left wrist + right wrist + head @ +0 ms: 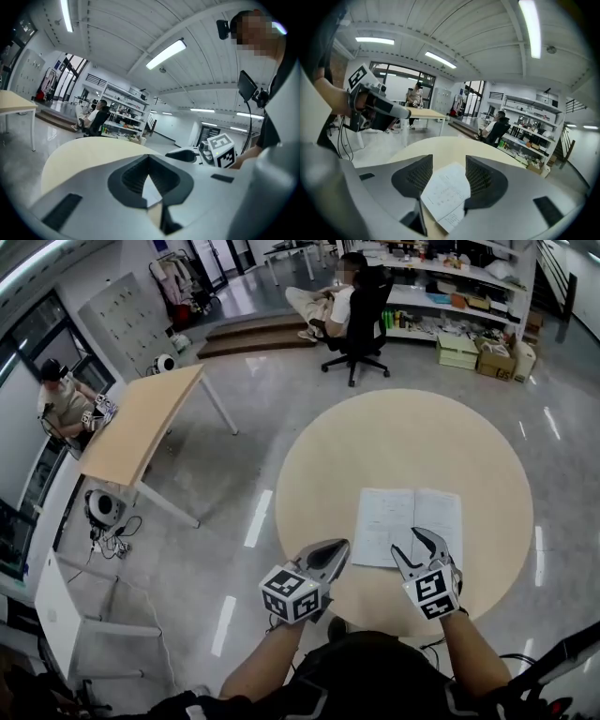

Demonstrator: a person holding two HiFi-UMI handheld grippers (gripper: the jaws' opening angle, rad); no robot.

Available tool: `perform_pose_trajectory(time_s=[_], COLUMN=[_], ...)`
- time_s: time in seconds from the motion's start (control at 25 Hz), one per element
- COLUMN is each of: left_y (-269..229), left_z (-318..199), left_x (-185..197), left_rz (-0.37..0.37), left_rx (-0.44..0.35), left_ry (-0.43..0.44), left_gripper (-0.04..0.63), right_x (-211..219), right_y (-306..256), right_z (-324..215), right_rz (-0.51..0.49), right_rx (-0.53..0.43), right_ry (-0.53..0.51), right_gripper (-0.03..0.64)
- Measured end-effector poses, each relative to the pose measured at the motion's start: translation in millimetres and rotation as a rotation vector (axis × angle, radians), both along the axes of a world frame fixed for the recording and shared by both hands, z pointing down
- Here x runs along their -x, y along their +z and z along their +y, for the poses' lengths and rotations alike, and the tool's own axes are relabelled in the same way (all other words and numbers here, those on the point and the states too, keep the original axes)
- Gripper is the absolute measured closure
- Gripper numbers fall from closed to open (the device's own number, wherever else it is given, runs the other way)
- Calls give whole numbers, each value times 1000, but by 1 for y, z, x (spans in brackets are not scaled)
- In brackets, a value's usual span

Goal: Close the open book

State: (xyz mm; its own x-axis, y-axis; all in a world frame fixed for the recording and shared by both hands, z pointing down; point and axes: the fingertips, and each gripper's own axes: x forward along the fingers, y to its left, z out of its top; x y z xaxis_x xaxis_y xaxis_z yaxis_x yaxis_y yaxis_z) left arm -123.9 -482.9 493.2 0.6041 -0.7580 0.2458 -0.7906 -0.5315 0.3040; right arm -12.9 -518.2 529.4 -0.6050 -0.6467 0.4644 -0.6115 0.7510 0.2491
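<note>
At the near edge of the round table (403,432), two grippers are hanging side by side in the person's hands. The left gripper (341,546) is pressing its jaws together at the tips with nothing pinched, and it is pointing at the near left corner of the book (410,517); whether it is touching the page I cannot tell. The right gripper (412,545) is holding its jaws spread wide, gripping nothing, and it is hanging over the near edge of the right-hand page, which is showing in the gap between them. The book is lying open and flat on the table, both white pages facing up, just ahead of the grippers. Beyond the table, a seated person (328,298) is resting in a black office chair (364,320) beside cluttered shelves (450,282). Off to the left, another person (64,399) is sitting at the far end of a wooden desk (141,423).
</note>
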Motion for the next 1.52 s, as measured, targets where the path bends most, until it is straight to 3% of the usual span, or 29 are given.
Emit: perform_pose_trajectory(time_s=[0.24, 0.6, 1.0, 1.24, 1.4, 1.52], left_y=[40, 84, 95, 101, 101, 104], left_z=[2, 15, 17, 17, 20, 25], left_x=[-4, -8, -19, -26, -31, -28], left_rz=[-2, -26, -53, -56, -63, -68], left_rx=[79, 208, 242, 257, 261, 269], left_ry=[2, 24, 83, 91, 100, 108], left_gripper=[603, 603, 603, 603, 603, 603], right_x=[9, 3, -7, 2, 3, 8], right_y=[74, 168, 198, 200, 208, 211], right_z=[23, 33, 29, 26, 34, 37], right_rz=[224, 541, 672, 742, 778, 748], right_rx=[1, -94, -178, -318, -376, -376], right_ry=[-94, -185, -232, -289, -312, -267], right_gripper=[416, 416, 416, 421, 520, 531])
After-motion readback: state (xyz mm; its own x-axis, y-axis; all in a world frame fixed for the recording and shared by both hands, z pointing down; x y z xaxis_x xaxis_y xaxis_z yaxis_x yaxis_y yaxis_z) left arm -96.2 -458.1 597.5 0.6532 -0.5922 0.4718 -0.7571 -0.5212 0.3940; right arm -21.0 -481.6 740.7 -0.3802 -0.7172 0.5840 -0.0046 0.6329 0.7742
